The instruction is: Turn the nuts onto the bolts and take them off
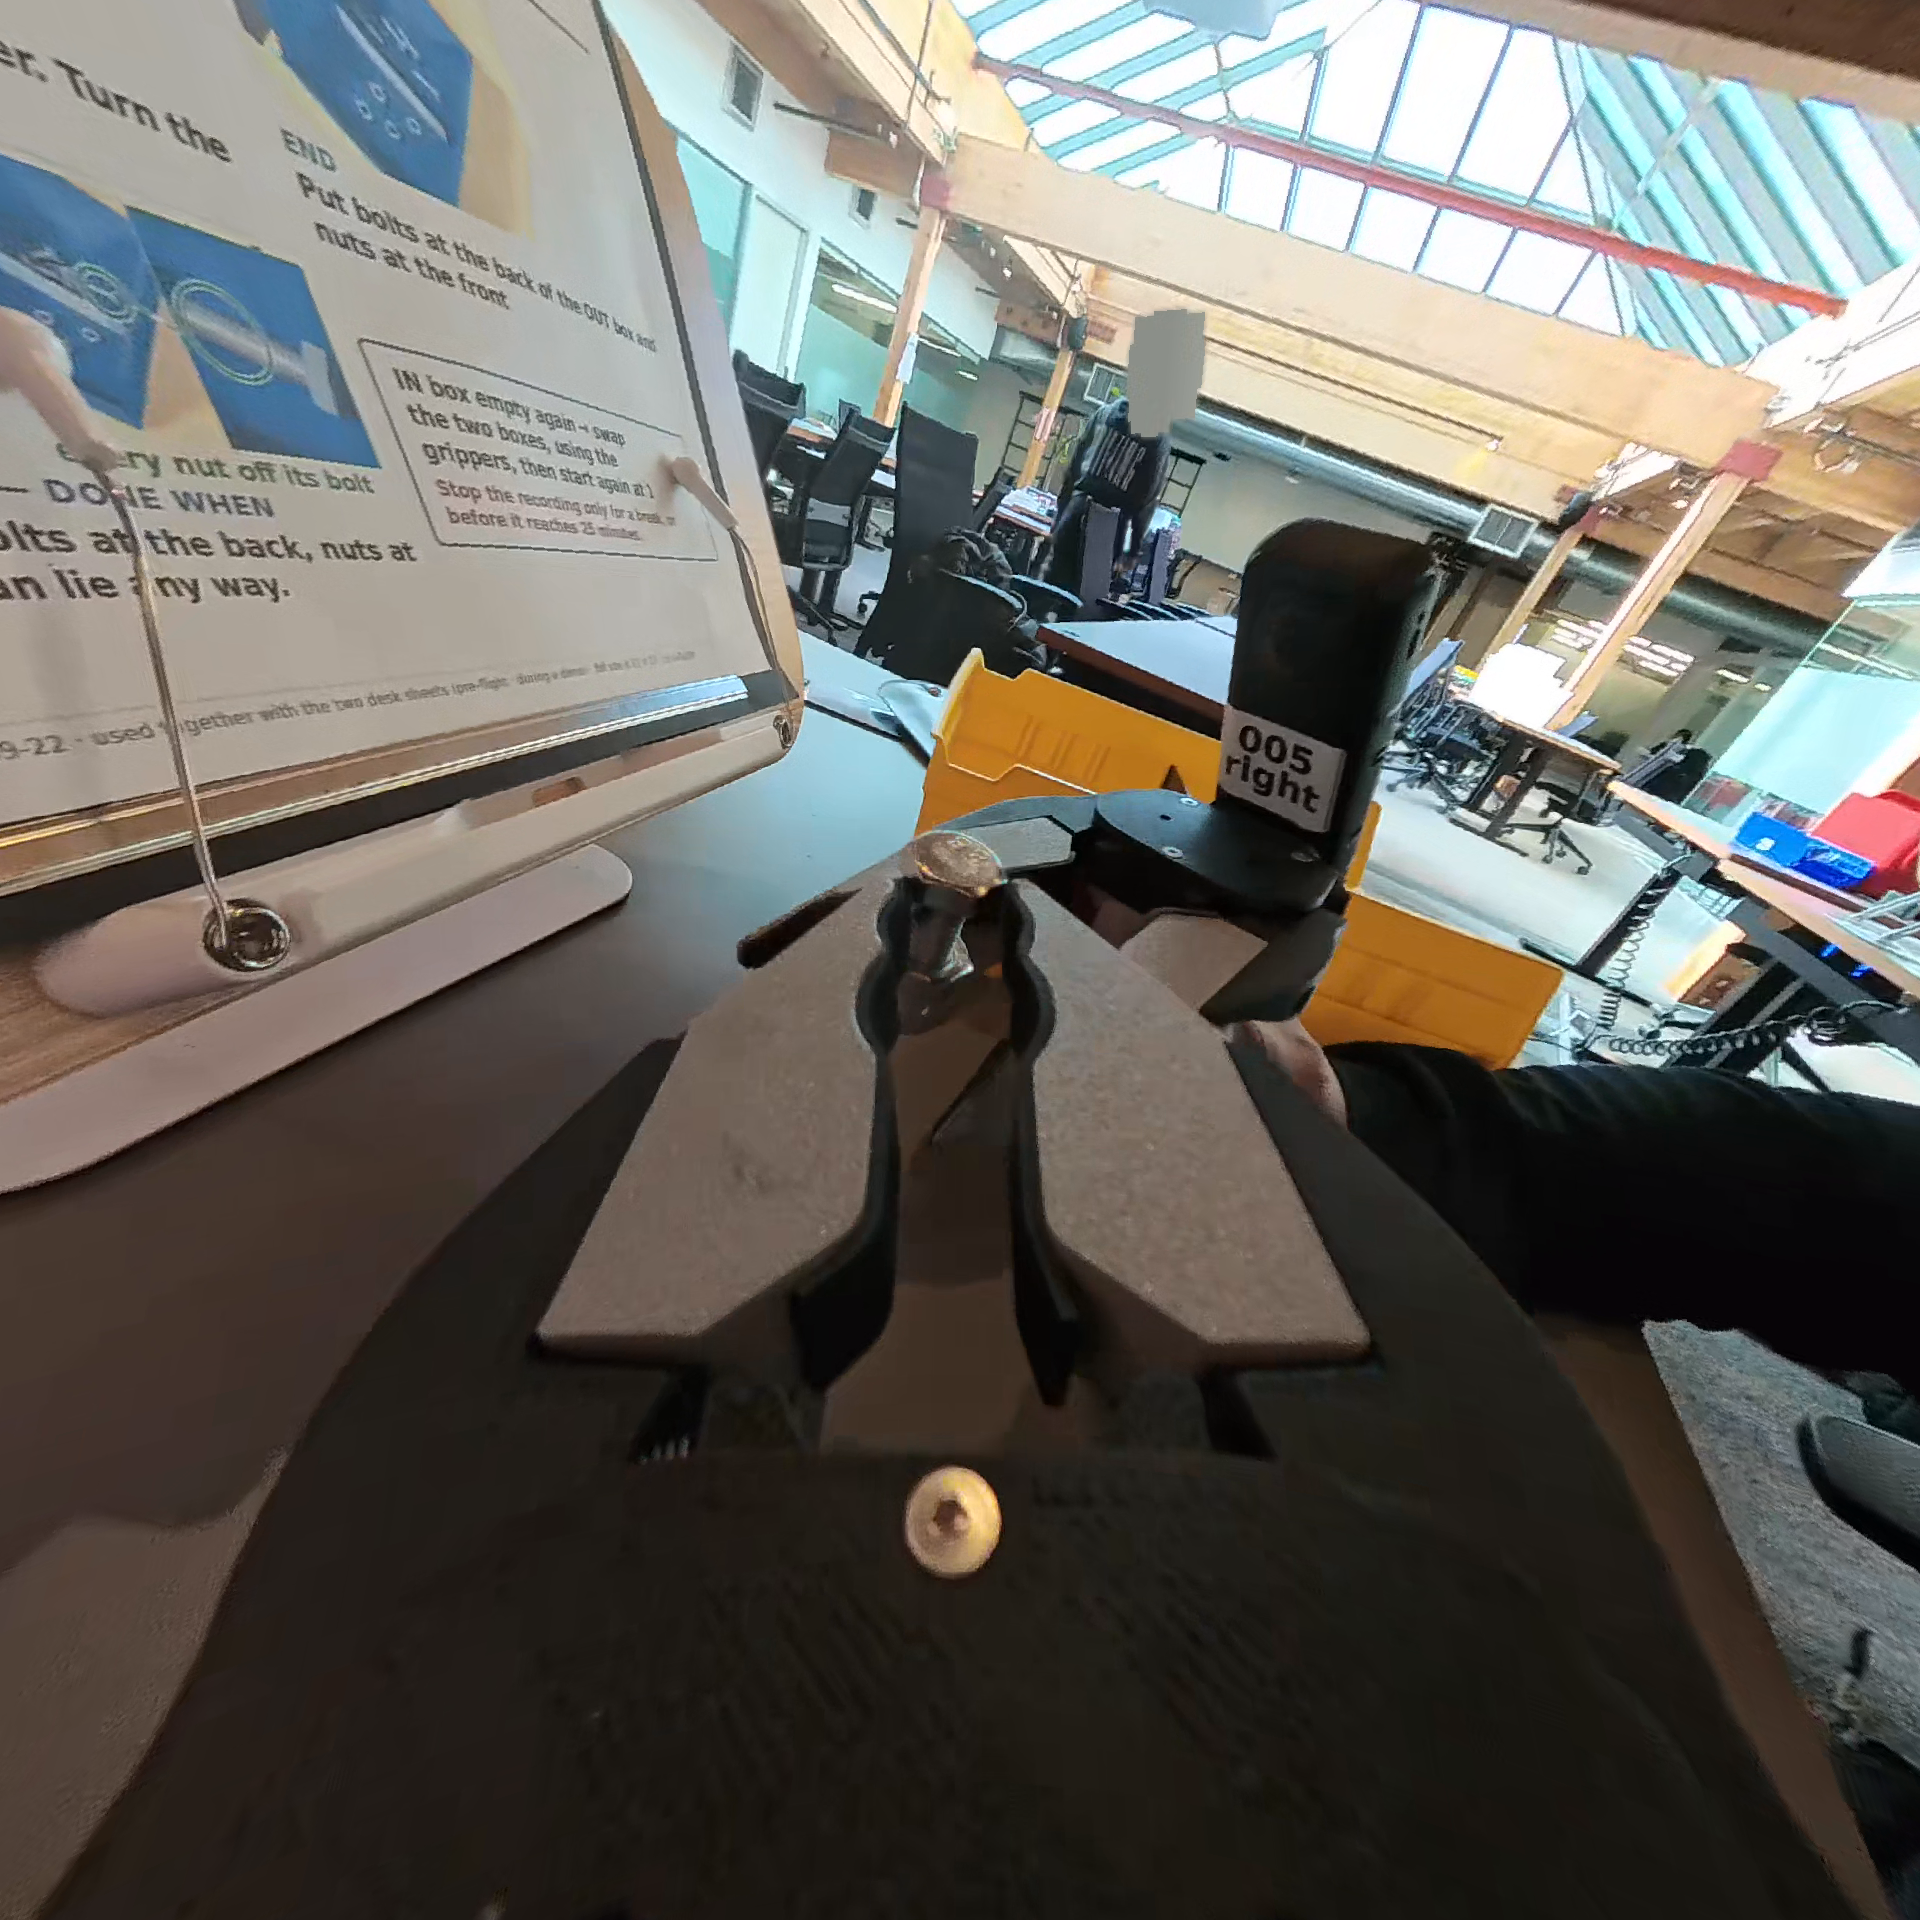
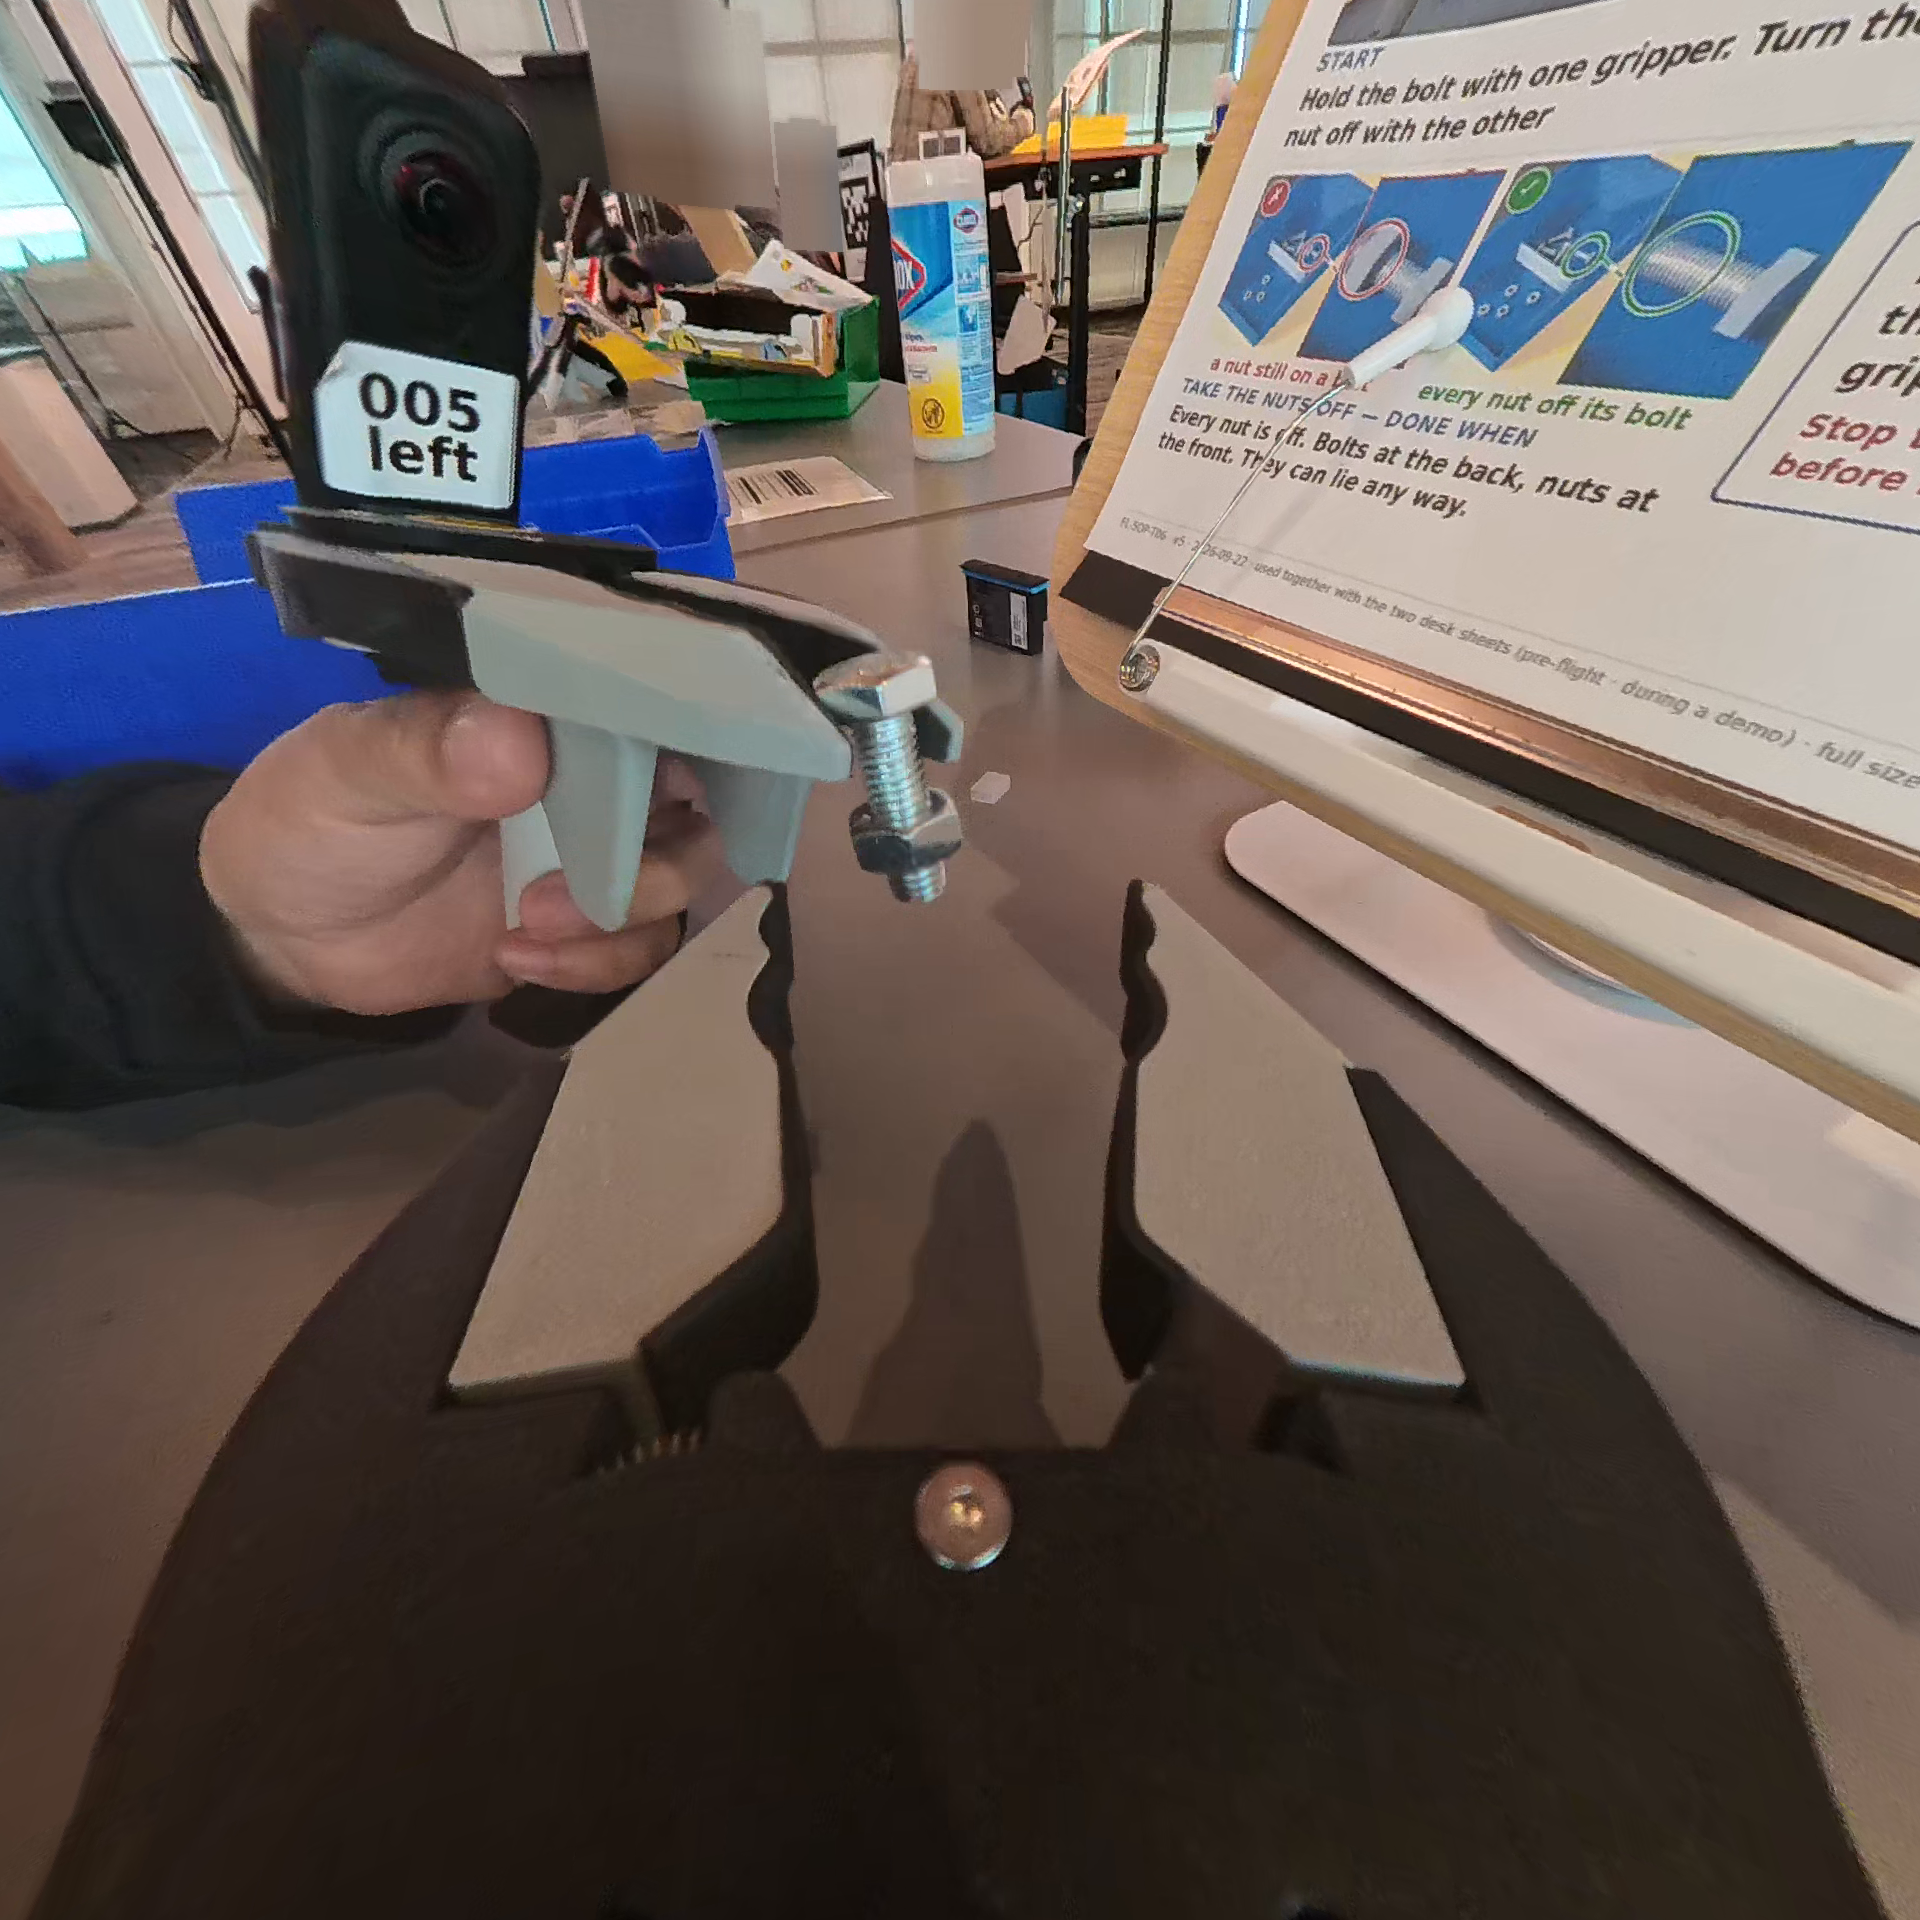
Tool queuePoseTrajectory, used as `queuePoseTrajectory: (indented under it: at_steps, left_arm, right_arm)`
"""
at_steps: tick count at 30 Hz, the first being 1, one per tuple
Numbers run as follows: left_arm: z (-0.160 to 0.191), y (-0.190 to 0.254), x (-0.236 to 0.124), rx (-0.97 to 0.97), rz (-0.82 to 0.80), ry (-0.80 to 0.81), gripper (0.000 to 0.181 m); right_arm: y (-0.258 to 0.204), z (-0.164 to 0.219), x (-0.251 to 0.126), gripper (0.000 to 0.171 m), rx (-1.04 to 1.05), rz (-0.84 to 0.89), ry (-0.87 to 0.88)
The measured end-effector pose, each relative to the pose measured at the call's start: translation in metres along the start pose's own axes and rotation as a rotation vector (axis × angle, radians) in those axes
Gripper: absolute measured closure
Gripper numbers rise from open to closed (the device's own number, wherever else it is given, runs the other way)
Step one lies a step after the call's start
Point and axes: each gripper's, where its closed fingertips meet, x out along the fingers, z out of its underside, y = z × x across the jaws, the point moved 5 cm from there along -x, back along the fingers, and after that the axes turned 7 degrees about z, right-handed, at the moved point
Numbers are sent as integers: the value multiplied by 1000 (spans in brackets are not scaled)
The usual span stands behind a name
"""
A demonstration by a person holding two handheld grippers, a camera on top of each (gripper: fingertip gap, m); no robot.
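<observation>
My left gripper (image 1: 943,951) is shut on a silver hex bolt (image 1: 940,935) just under its head, holding it upright above the dark table. In the right wrist view the same gripper (image 2: 894,717) holds the bolt (image 2: 891,764) head up, with a nut (image 2: 906,831) threaded near the lower end. My right gripper (image 2: 951,925) is open and empty, its tips just below the nut and not touching it. In the left wrist view the right gripper (image 1: 1039,842) shows beyond the bolt.
A document stand (image 1: 343,862) with an instruction sheet stands on the table, at the right in the right wrist view (image 2: 1558,935). A yellow bin (image 1: 1444,977) lies behind the grippers. A blue bin (image 2: 156,665) sits at the left. A small black block (image 2: 1003,606) and a wipes canister (image 2: 945,312) stand farther back. The gap from one gripper's tips to the other's is roughly 4 centimetres.
</observation>
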Motion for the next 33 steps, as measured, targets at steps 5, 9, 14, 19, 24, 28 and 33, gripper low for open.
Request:
queuePoseTrajectory:
  at_steps: [5,9,14,19,24,28,33]
  left_arm:
    - [7,3,6,-15,19,-11,167]
    - [5,2,3,-22,14,6,167]
    - [4,3,2,-60,24,35,167]
    - [6,1,0,-68,31,16,167]
    - [17,-1,-7,-145,79,-3,166]
    - [17,-1,-9,-215,110,-5,167]
    - [23,-4,-8,-226,112,-29,167]
  right_arm:
    - [-5,-3,-3,113,-5,-17,21]
    - [-10,-5,-4,121,-21,-27,28]
    - [-11,-7,-9,158,-97,35,14]
    - [-13,-7,-10,158,-243,180,-26]
    - [-20,2,-10,157,-102,124,-70]
    - [-23,6,-7,157,0,66,-70]
    - [-24,11,-5,157,65,45,-98]
